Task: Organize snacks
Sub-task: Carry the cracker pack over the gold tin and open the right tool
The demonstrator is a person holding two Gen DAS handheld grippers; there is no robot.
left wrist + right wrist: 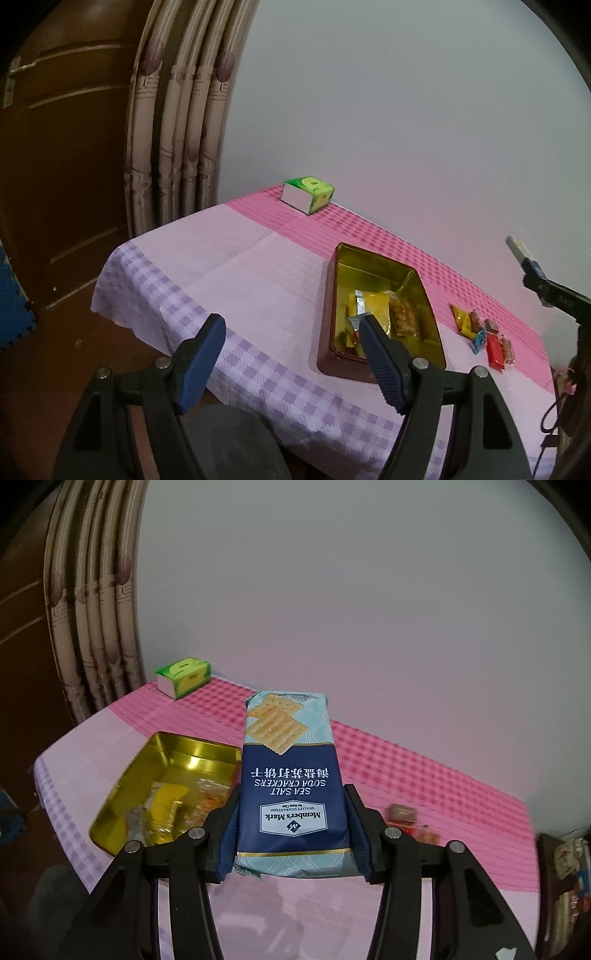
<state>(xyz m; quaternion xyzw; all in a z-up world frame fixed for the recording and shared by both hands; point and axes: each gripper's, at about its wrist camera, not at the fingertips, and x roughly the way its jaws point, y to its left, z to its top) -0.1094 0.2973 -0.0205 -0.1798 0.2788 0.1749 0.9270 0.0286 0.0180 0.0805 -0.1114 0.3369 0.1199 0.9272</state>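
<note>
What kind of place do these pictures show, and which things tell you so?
Probably a room in a home. A table under a pink and purple checked tablecloth stands against a plain wall, with patterned curtains and a brown wooden door beside it. A gold tin holding snacks sits on the table.

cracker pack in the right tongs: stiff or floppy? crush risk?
Probably fairly stiff: the cracker pack juts past the right tongs without sagging. Likely fragile: the label reads soda crackers, so a hard squeeze may break them. The glossy wrapper could slip, and its crumpled ends suggest thin film.
</note>
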